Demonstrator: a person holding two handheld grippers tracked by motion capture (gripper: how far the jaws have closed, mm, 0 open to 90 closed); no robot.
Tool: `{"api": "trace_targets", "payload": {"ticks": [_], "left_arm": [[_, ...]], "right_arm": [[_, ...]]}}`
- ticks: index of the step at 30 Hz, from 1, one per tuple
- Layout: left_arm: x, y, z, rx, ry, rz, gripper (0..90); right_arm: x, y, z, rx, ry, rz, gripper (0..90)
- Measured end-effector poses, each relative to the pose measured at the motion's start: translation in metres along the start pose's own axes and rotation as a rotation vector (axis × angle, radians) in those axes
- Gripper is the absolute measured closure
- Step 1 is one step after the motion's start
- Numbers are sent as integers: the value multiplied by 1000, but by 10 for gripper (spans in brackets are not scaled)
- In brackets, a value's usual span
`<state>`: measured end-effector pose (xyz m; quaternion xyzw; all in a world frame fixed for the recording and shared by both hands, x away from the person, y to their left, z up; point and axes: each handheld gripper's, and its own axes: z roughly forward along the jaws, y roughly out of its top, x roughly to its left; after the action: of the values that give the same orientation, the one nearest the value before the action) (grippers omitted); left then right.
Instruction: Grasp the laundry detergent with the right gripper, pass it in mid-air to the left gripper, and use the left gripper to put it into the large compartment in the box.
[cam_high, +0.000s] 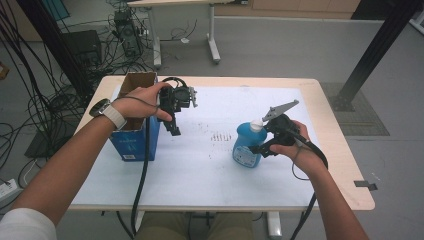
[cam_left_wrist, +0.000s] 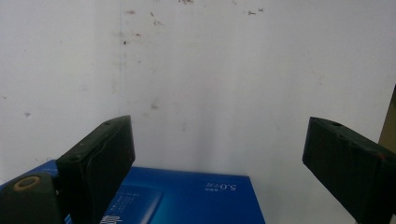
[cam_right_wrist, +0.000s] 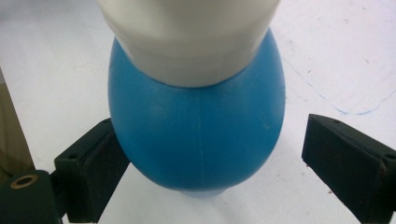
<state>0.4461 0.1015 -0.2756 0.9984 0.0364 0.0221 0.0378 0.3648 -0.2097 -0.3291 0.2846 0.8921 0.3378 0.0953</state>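
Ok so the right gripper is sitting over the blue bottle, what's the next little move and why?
Probably close the right gripper on the blue bottle. The bottle already sits between the jaws, which stand apart: one looks close against its side, the other is clear of it. The left gripper hangs open by the open cardboard box, likely the bottle's destination.

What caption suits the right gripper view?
Open right gripper straddling the blue bottle below its white cap.

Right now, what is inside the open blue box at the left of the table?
The blue box stands with its brown flaps open, but the left hand and left gripper hover over the opening. Its inside is covered, so the contents cannot be told.
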Motion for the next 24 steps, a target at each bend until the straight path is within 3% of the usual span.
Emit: {"api": "trace_targets", "payload": {"ticks": [24], "left_arm": [[1,0,0,-1,2,-3,96]], "right_arm": [[-1,-2,-2,-2,-4,8,91]]}}
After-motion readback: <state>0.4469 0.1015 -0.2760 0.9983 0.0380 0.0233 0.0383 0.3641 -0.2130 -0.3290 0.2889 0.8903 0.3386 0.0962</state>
